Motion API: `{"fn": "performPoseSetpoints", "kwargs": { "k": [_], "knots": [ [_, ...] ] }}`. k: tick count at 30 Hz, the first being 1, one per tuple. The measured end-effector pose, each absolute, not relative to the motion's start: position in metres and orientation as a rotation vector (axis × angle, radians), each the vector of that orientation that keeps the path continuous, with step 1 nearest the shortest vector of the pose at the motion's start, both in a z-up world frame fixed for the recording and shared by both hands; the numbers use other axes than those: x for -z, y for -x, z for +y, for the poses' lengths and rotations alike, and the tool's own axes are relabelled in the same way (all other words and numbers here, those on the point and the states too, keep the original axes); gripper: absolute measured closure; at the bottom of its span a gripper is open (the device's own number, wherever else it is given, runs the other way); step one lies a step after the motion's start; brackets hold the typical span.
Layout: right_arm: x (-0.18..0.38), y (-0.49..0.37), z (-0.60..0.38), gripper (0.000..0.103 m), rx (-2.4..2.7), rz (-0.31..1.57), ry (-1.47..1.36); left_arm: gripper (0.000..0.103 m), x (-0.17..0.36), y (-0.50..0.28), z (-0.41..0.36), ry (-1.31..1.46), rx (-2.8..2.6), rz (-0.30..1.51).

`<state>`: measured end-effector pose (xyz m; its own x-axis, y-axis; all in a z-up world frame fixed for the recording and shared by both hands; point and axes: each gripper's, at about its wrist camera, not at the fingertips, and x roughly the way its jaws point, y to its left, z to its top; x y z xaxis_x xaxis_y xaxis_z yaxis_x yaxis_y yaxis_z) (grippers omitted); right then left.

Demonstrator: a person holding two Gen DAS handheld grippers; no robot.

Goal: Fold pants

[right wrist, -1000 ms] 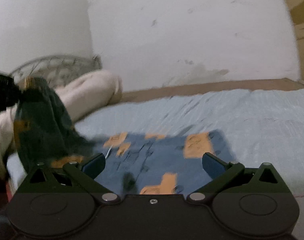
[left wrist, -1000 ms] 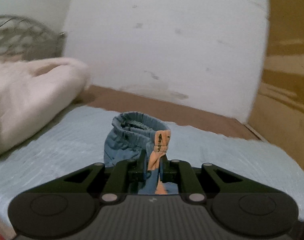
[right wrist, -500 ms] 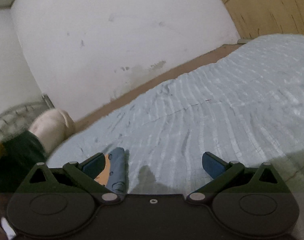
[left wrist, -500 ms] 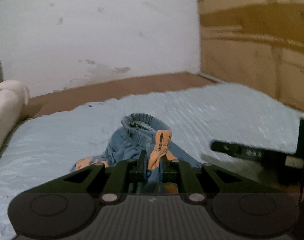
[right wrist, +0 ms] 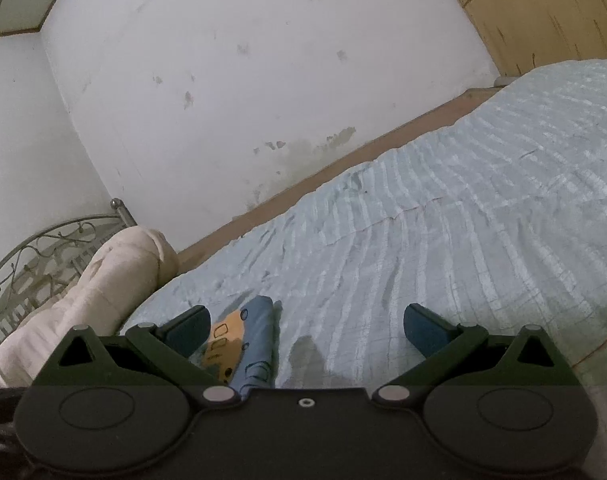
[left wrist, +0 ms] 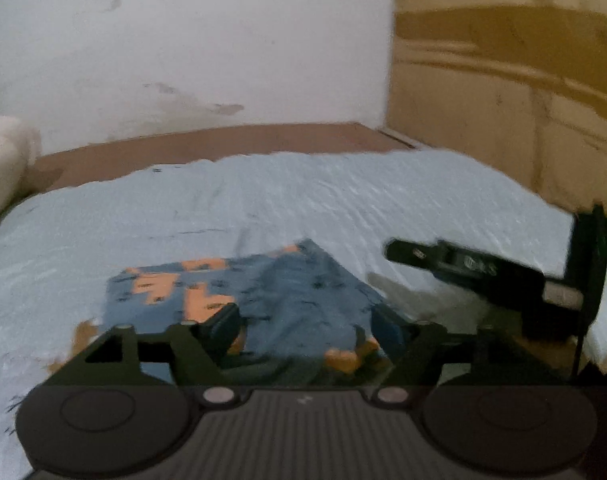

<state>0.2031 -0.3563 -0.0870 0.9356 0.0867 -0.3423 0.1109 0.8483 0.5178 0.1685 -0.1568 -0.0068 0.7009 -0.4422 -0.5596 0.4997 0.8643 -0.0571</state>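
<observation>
The blue pants with orange patches (left wrist: 263,292) lie folded flat on the light blue bedspread (left wrist: 263,200). My left gripper (left wrist: 307,326) is open just above their near edge, holding nothing. My right gripper (right wrist: 307,326) is open and empty; it also shows in the left wrist view (left wrist: 483,268) to the right of the pants. In the right wrist view only an edge of the pants (right wrist: 247,344) shows, beside the left finger (right wrist: 187,328).
A cream rolled blanket (right wrist: 103,288) lies at the left end of the bed, by a metal headboard (right wrist: 35,256). A white wall (left wrist: 183,40) is behind. A wooden wardrobe (left wrist: 503,80) stands at the right. A brown bed frame edge (left wrist: 223,140) runs along the wall.
My left gripper carried the waistband over to the right, laid it down and opened. The pants now lie flat and folded. My right gripper swung to the right of the pants.
</observation>
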Motion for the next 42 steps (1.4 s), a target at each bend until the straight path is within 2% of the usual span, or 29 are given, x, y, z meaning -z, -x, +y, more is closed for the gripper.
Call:
{"fn": "performPoseSetpoints", "kwargs": {
  "k": [2,4,16,22,25,28,30,31,33,34,36,37,38,39,40,42],
  "knots": [
    [0.087,-0.203,-0.356,0.001,0.013,0.367,-0.561,0.008,0.003,-0.171,-0.139,-0.044,0.458,0.595],
    [0.087,-0.204,-0.355,0.001,0.015,0.369,-0.56,0.001,0.002,-0.172,-0.118,0.01,0.384,0.589],
    [0.082,-0.207,-0.345,0.001,0.04,0.4,-0.504,0.001,0.04,-0.192,-0.025,0.243,0.105,0.743],
    [0.054,-0.213,-0.312,0.001,-0.078,0.431,-0.419,0.001,0.051,-0.186,-0.02,0.231,0.129,0.759],
    [0.05,-0.23,-0.296,0.001,-0.157,0.481,-0.4,0.006,0.052,-0.179,-0.021,0.217,0.147,0.753],
    [0.048,-0.248,-0.281,0.009,-0.212,0.519,-0.346,0.006,0.053,-0.175,-0.023,0.195,0.16,0.749],
    [0.049,-0.257,-0.275,0.017,-0.231,0.548,-0.339,0.007,0.053,-0.176,-0.024,0.188,0.166,0.747],
    [0.05,-0.262,-0.273,0.024,-0.232,0.564,-0.338,0.008,0.053,-0.175,-0.024,0.185,0.166,0.747],
    [0.055,-0.264,-0.271,0.038,-0.224,0.586,-0.346,0.011,0.054,-0.175,-0.025,0.184,0.174,0.748],
    [0.057,-0.264,-0.271,0.042,-0.22,0.592,-0.358,0.016,0.054,-0.175,-0.026,0.184,0.18,0.748],
    [0.059,-0.261,-0.272,0.065,-0.208,0.591,-0.371,0.027,0.053,-0.173,-0.027,0.197,0.204,0.744],
    [0.059,-0.259,-0.274,0.073,-0.2,0.587,-0.378,0.038,0.052,-0.172,-0.027,0.208,0.218,0.737],
    [0.06,-0.257,-0.276,0.086,-0.202,0.582,-0.391,0.052,0.051,-0.171,-0.028,0.218,0.234,0.733],
    [0.059,-0.256,-0.28,0.089,-0.205,0.576,-0.409,0.061,0.05,-0.17,-0.029,0.228,0.253,0.726],
    [0.057,-0.254,-0.282,0.092,-0.208,0.571,-0.414,0.082,0.049,-0.169,-0.031,0.237,0.273,0.717],
    [0.052,-0.252,-0.282,0.093,-0.21,0.561,-0.397,0.088,0.046,-0.167,-0.037,0.226,0.284,0.704]
  ]
}}
